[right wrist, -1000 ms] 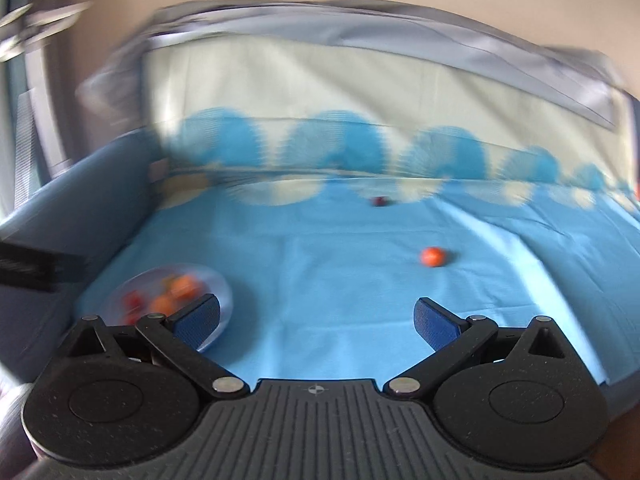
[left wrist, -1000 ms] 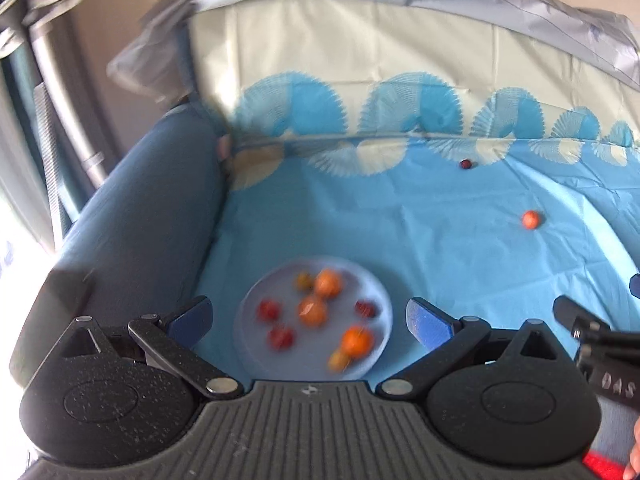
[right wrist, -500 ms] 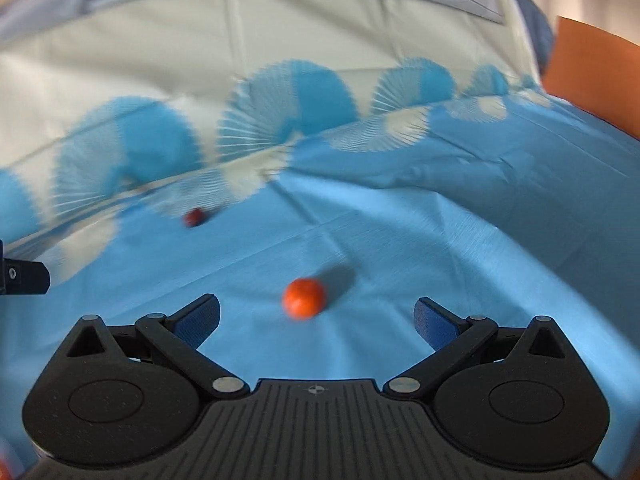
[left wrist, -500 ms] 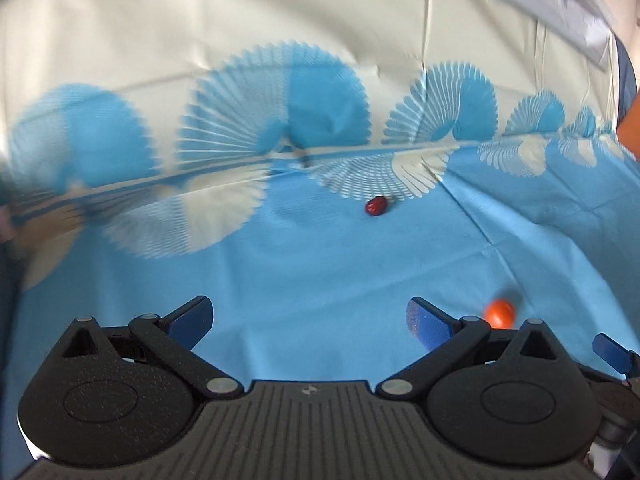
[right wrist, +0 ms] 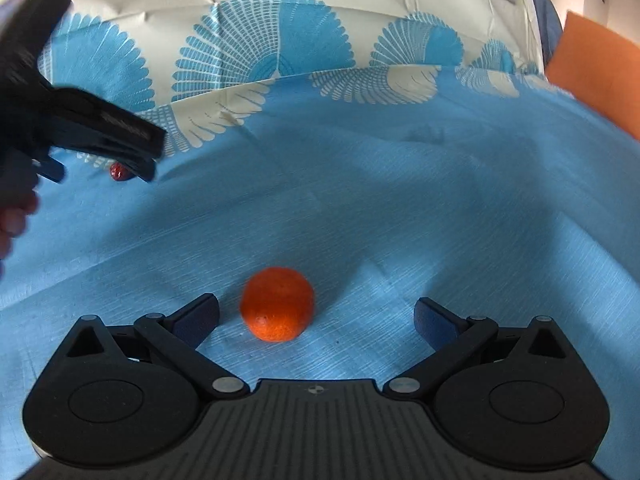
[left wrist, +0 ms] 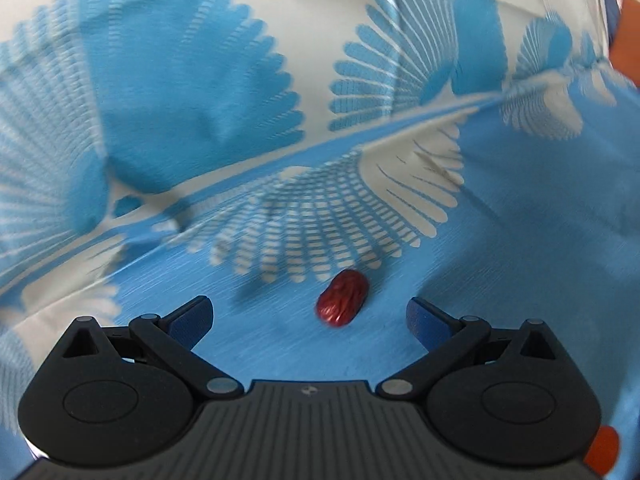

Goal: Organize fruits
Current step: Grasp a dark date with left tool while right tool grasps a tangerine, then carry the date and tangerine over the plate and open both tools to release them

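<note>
A wrinkled dark red date lies on the blue cloth between and just ahead of the fingertips of my left gripper, which is open. A small round orange fruit rests on the cloth between the fingers of my right gripper, nearer the left fingertip; that gripper is open too. From the right wrist view the left gripper appears at upper left, hovering over the date, which it partly hides.
The blue cloth with a fan pattern covers the seat and rises up a backrest just behind the date. An orange cushion sits at far right. Part of a person's hand shows at the left edge.
Both grippers moved forward and down to their fruits: the date and the orange fruit now lie between the open fingers. The plate of fruit left the views a second ago.
</note>
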A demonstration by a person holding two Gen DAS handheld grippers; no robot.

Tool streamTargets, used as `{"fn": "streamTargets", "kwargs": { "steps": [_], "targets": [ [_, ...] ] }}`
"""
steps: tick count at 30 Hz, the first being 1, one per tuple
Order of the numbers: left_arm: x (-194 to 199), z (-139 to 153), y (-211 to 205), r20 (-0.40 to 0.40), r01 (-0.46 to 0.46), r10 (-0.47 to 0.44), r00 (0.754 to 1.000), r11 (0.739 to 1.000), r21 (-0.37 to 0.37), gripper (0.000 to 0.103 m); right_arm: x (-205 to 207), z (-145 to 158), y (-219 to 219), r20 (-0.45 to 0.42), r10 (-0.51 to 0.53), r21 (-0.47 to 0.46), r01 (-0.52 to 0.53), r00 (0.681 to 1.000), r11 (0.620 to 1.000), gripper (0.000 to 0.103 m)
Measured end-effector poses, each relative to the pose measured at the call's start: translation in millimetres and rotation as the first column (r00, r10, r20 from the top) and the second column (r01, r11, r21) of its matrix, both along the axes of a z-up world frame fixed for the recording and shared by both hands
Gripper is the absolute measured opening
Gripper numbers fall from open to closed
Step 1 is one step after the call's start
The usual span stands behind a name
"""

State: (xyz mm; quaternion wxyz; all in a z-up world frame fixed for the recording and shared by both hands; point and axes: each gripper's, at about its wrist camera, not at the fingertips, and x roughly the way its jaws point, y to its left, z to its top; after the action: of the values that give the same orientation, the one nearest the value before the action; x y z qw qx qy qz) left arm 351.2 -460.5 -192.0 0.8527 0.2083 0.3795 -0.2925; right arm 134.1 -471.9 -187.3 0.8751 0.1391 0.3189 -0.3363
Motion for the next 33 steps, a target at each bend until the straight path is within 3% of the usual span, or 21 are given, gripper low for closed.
{"fn": "streamTargets", "kwargs": {
  "steps": [2, 4, 5, 6, 7, 10, 15, 21, 27, 30, 33],
  "targets": [
    [0.1, 0.2, 0.0, 0.012, 0.007, -0.007, 1.0, 1.0, -0.02, 0.101, 1.0, 0.2, 1.2, -0.006, 0.001, -0.013, -0.001, 1.0, 1.0, 0.102],
    [-0.7, 1.0, 2.3, -0.019, 0.039, -0.04, 0.999, 0.997, -0.062, 0.08, -0.6, -0.7, 1.6, 0.003, -0.005, -0.011, 0.005, 1.0, 1.0, 0.099],
    [-3.2, 3.8, 5.0, -0.041, 0.069, -0.074, 0.996, 0.993, -0.099, 0.049, -2.0, -0.1, 2.3, 0.017, -0.01, -0.008, 0.01, 1.0, 1.0, 0.092],
    [-7.5, 7.2, 4.9, -0.025, 0.082, -0.085, 0.996, 0.992, -0.098, 0.023, -4.9, 1.5, 3.8, 0.04, -0.004, -0.009, 0.004, 0.999, 1.0, 0.057],
    [-11.0, 9.9, 4.2, -0.018, 0.093, -0.095, 0.995, 0.992, -0.081, 0.023, -5.5, 4.7, 5.0, 0.06, 0.031, 0.004, -0.031, 0.998, 1.0, 0.035],
    [-18.8, 20.2, 15.1, -0.02, 0.066, -0.068, 0.997, 0.993, -0.093, 0.022, -10.5, 9.8, 1.7, 0.097, 0.014, 0.028, -0.017, 0.995, 0.999, 0.034],
    [-49.0, 60.9, 52.0, -0.036, -0.039, 0.036, 0.999, 0.995, -0.091, 0.023, -23.2, 27.5, -1.1, 0.195, -0.041, -0.078, 0.057, 0.98, 0.995, 0.034],
    [-136.7, 131.3, 141.2, -0.052, -0.17, 0.167, 0.985, 0.983, -0.071, 0.023, -53.1, 52.5, 10.4, 0.177, -0.037, -0.074, 0.05, 0.983, 0.996, 0.034],
    [-253.2, 185.6, 236.3, -0.077, -0.235, 0.229, 0.97, 0.969, -0.08, 0.023, -141.9, 121.1, 68.9, 0.206, 0.159, -0.032, -0.155, 0.966, 0.987, 0.034],
    [-317.5, 200.2, 283.1, -0.103, -0.237, 0.227, 0.969, 0.966, -0.102, 0.023, -194.9, 147.8, 107.8, 0.182, 0.296, -0.074, -0.287, 0.938, 0.955, 0.034],
    [-377.0, 205.0, 325.8, -0.119, -0.259, 0.247, 0.962, 0.961, -0.097, 0.023, -243.6, 169.4, 143.3, 0.201, 0.395, -0.043, -0.394, 0.897, 0.918, 0.034]
  ]
}}
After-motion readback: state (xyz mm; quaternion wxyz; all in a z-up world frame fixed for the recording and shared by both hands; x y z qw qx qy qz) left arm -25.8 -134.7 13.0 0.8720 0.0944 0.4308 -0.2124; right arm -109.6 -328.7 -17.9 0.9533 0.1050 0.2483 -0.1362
